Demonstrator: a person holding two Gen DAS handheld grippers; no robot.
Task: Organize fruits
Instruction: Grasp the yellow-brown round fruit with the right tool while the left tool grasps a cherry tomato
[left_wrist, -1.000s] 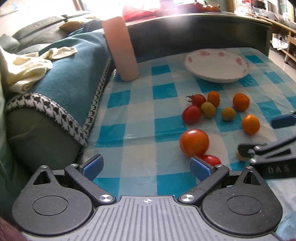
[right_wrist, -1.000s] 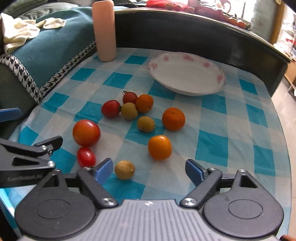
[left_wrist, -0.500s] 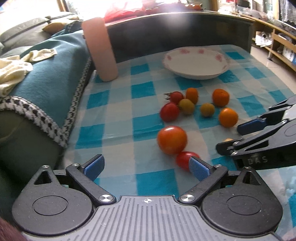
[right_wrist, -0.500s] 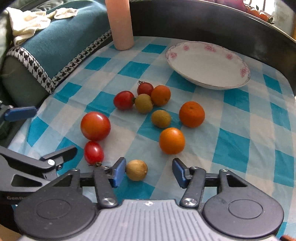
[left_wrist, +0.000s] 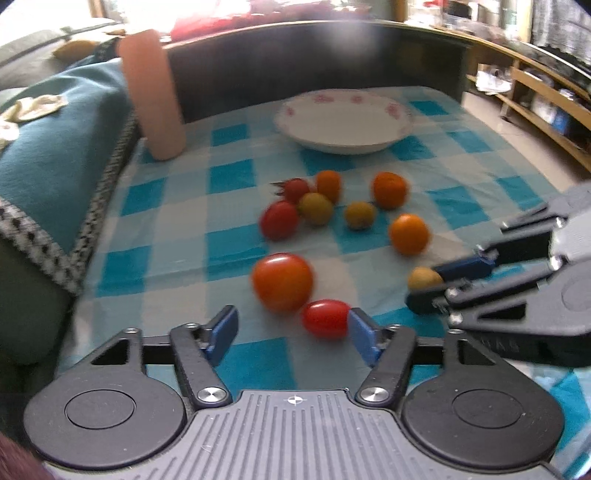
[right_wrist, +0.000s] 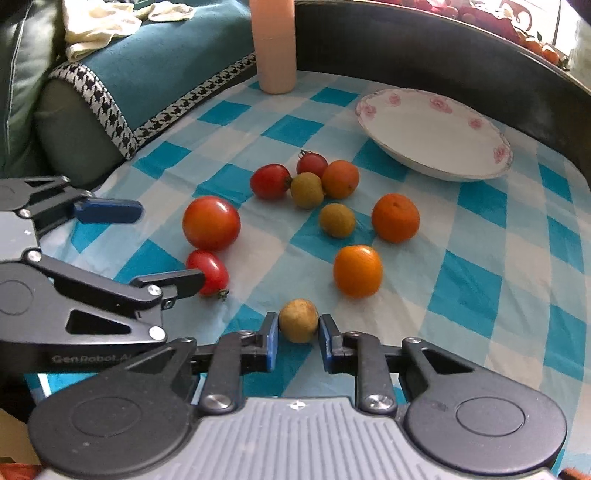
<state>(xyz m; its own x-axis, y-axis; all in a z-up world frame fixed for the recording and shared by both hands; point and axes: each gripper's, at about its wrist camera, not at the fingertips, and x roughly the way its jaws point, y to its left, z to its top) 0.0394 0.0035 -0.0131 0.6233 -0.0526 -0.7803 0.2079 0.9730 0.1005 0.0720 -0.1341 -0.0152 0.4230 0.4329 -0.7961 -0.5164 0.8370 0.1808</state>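
Note:
Several fruits lie on a blue checked cloth: a big tomato (right_wrist: 211, 222), red cherry tomatoes, oranges and tan longans. My right gripper (right_wrist: 295, 334) has its blue pads closed against both sides of a tan longan (right_wrist: 298, 320), which rests on the cloth; it also shows in the left wrist view (left_wrist: 423, 277). My left gripper (left_wrist: 290, 330) is open, with a red cherry tomato (left_wrist: 325, 318) between its fingers, against the right pad. A white floral plate (right_wrist: 436, 134) stands empty at the back.
A tall pink cylinder (right_wrist: 274, 44) stands at the back left of the table. A teal blanket with houndstooth trim (right_wrist: 147, 70) lies over the sofa arm on the left. A dark curved rail (left_wrist: 332, 55) borders the table's far side.
My right gripper moved forward and closed its jaws onto the tan longan. My left gripper shifted right and closer, so the red cherry tomato now lies between its fingers.

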